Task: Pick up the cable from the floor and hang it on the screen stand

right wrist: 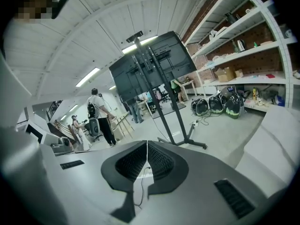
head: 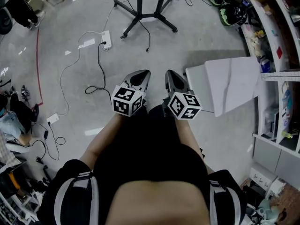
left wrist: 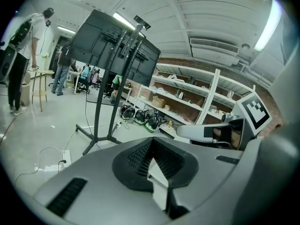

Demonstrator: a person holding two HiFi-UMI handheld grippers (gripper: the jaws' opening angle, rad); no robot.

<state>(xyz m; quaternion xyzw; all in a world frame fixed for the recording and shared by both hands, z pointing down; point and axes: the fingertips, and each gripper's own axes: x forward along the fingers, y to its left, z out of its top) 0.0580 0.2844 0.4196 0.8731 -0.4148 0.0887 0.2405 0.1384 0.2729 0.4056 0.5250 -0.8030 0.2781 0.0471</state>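
2 closed, empty tools, left hand-held gripper (head: 145, 73) and right hand-held gripper (head: 168, 73), face a light, limp cable (head: 99, 69) on the floor (head: 206, 36), likely best pinched mid-length.

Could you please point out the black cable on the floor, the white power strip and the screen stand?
black cable (head: 99, 62), head view, its straight run below the plug.
white power strip (head: 107, 39), head view, middle of its body.
screen stand (head: 142, 16), head view, hub where the floor legs meet.
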